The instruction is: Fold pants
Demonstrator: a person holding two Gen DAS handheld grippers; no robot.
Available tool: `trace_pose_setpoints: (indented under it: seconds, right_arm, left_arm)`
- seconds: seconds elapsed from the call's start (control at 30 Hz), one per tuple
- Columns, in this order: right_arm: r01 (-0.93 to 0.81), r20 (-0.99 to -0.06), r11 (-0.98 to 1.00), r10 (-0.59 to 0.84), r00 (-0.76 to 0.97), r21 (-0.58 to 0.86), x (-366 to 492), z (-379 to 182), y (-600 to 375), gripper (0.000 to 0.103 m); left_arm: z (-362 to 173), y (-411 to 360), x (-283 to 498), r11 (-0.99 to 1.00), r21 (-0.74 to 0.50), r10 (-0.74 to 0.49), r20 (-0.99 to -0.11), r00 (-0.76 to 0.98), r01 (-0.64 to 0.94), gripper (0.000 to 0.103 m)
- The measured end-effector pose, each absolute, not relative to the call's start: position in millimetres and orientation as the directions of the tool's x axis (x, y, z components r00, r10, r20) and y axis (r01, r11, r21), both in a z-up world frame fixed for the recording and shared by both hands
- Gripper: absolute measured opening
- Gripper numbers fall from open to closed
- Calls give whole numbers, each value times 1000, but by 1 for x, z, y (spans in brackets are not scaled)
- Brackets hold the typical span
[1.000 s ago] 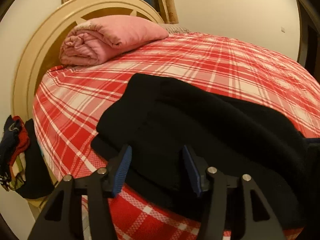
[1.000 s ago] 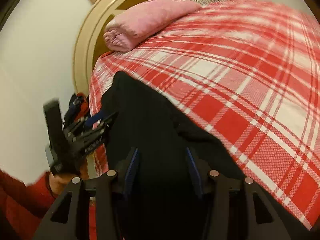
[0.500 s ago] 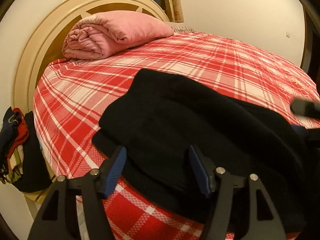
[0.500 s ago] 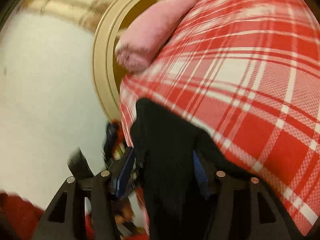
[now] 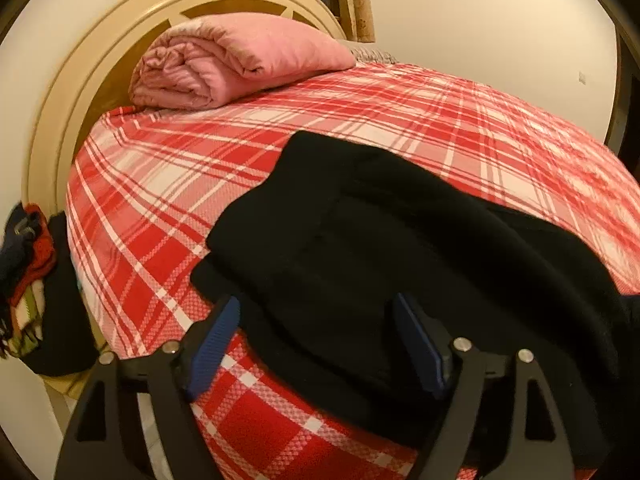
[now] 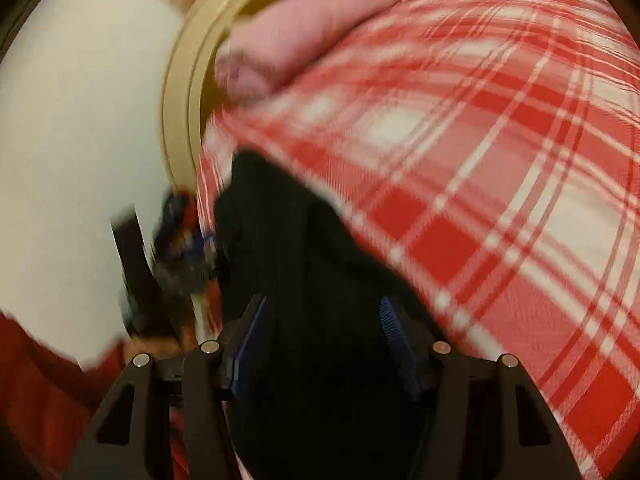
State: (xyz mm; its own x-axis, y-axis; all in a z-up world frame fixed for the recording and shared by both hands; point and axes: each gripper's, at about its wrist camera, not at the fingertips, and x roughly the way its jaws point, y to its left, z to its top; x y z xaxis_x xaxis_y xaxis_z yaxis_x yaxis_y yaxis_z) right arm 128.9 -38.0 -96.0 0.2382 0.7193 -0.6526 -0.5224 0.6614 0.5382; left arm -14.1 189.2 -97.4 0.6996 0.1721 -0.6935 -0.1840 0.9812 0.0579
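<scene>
Black pants (image 5: 400,248) lie doubled at the bed's (image 5: 160,200) near edge. The left gripper (image 5: 316,340) gapes wide, empty, likely lining up a hem grab. The right gripper (image 6: 320,340) straddles cloth, jaws apart, gripping nothing.

Warm yellowish indoor light all over, kinda dim, no hard shadows anywhere and no glare. Left wrist view is sharp. The black pants (image 5: 384,248) just read as a dark blob though, folds barely show. Heavy fisheye in both: the plaid bed (image 5: 168,184) bulges like a dome, dark vignette in the corners. Right wrist view is smeared with motion blur, worst on the pink blanket (image 6: 304,32) and along the left edge.
</scene>
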Motion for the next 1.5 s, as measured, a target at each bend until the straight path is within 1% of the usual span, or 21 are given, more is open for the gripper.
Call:
trace_pose_setpoints:
  seconds: [0.13, 0.27, 0.4, 0.57, 0.63, 0.7, 0.77, 0.83, 0.9, 0.93, 0.97, 1.0, 1.03, 1.07, 1.13, 1.27, 1.3, 1.33, 1.37, 1.43, 1.5]
  right_arm:
    - [-607, -721, 662, 663, 201, 440, 128, -94, -20, 63]
    - [-601, -665, 584, 738, 114, 546, 146, -98, 2, 87]
    - [-582, -637, 610, 746, 194, 538, 150, -95, 30, 97]
    - [-489, -523, 661, 750, 405, 569, 150, -91, 22, 96]
    - [-436, -461, 640, 763, 453, 633, 153, -91, 1, 96]
    - [-371, -427, 672, 714, 555, 641, 156, -88, -23, 96]
    - [-291, -384, 640, 700, 602, 711, 167, -90, -52, 96]
    - [-184, -367, 584, 693, 621, 791, 176, -99, -82, 96]
    - [-156, -375, 581, 683, 627, 798, 175, -96, -97, 95]
    - [-173, -388, 597, 687, 615, 783, 172, -92, -95, 93]
    - [-195, -416, 630, 682, 601, 752, 168, -87, -90, 83]
    - [-220, -452, 672, 668, 590, 707, 163, -81, -83, 70]
    - [-251, -487, 710, 656, 577, 658, 161, -78, -72, 64]
    - [-280, -527, 739, 646, 553, 612, 160, -77, -60, 61]
    - [-317, -602, 785, 614, 510, 531, 162, -83, -40, 61]
    - [-378, -642, 759, 650, 406, 530, 168, -102, -16, 61]
    - [-397, -654, 773, 632, 415, 495, 167, -101, -9, 51]
    - [-411, -683, 799, 594, 426, 439, 165, -99, -3, 33]
    - [-417, -734, 838, 524, 432, 353, 160, -99, 1, 10]
    - [-410, -754, 859, 482, 446, 307, 159, -97, 3, 9]
    - [-395, -773, 902, 372, 514, 171, 156, -93, 13, 9]
  left_arm:
    - [-98, 187, -14, 981, 81, 184, -688, 703, -177, 83]
    - [-99, 189, -15, 980, 70, 183, -683, 707, -186, 83]
    - [-99, 188, -15, 980, 66, 179, -685, 706, -185, 83]
    - [-99, 190, -15, 982, 58, 169, -687, 707, -178, 83]
    - [-99, 191, -14, 983, 57, 166, -690, 705, -175, 83]
    - [-99, 191, -13, 983, 60, 165, -691, 703, -172, 83]
    - [-99, 191, -13, 983, 64, 166, -689, 705, -170, 84]
    - [-99, 191, -13, 983, 64, 169, -688, 705, -173, 84]
    - [-99, 191, -14, 983, 61, 168, -691, 703, -175, 84]
    - [-99, 191, -13, 983, 58, 166, -692, 703, -174, 84]
    - [-99, 192, -13, 983, 55, 163, -693, 702, -175, 84]
    - [-99, 192, -13, 983, 52, 163, -695, 700, -176, 84]
    - [-99, 192, -13, 983, 52, 164, -696, 699, -178, 84]
    - [-99, 191, -13, 982, 53, 165, -696, 699, -180, 84]
    - [-99, 191, -13, 982, 55, 168, -697, 697, -182, 84]
    - [-98, 192, -11, 984, 53, 158, -707, 690, -171, 84]
    - [-98, 192, -11, 985, 57, 157, -707, 690, -165, 84]
    - [-98, 192, -11, 985, 63, 157, -706, 691, -160, 84]
    - [-97, 191, -11, 985, 70, 159, -704, 692, -155, 84]
    - [-97, 189, -12, 984, 91, 171, -699, 694, -151, 84]
    - [-97, 187, -13, 983, 114, 182, -694, 696, -143, 84]
